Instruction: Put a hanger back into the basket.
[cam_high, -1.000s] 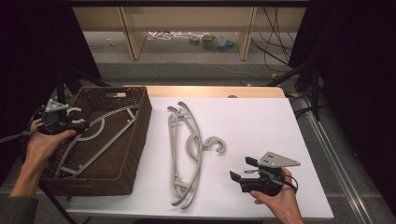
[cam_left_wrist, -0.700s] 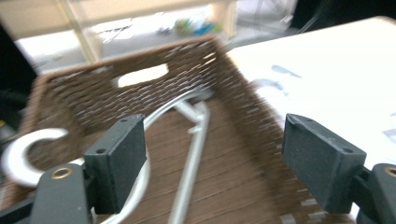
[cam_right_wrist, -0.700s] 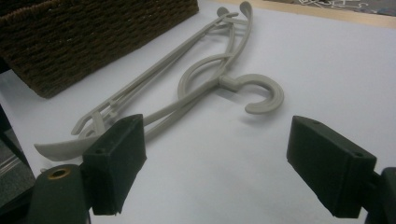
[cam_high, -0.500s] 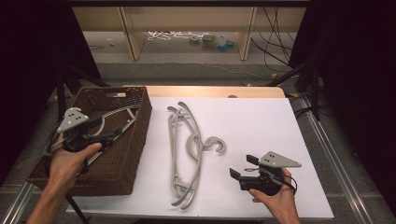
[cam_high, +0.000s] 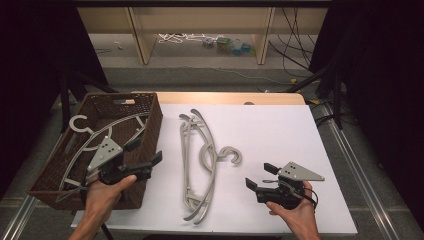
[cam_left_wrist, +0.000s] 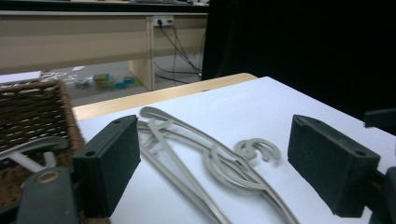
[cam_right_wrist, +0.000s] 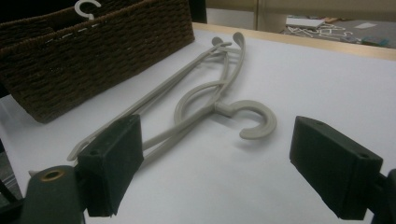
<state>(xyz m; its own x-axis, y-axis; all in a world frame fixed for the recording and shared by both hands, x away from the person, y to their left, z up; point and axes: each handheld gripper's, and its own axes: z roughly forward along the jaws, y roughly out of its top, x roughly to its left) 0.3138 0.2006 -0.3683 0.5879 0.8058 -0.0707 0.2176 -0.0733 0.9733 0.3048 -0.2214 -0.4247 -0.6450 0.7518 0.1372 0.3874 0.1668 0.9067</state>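
Note:
Grey plastic hangers (cam_high: 199, 165) lie stacked on the white table top (cam_high: 280, 125), hooks pointing right. Another grey hanger (cam_high: 95, 134) lies in the brown wicker basket (cam_high: 150, 117) at the left. My left gripper (cam_high: 145, 152) hovers at the basket's near right corner, its jaws just having opened with nothing between them; ahead of it in the left gripper view (cam_left_wrist: 219, 168) lie the hangers (cam_left_wrist: 187, 132). My right gripper (cam_high: 260, 175) rests near the front right, open and empty after opening slightly wider. It faces the hangers' hook (cam_right_wrist: 224, 108) across the right gripper view (cam_right_wrist: 233, 168).
The basket (cam_right_wrist: 93, 51) overhangs the table's left side. The basket wall (cam_left_wrist: 28, 112) is close by my left jaw. Bare white table top lies right of the hangers. Shelving and loose cables stand on the floor beyond the far edge.
My left hand has moved right, from the basket's far left side to its near right corner, and has turned toward the table hangers. The right hand has stayed put.

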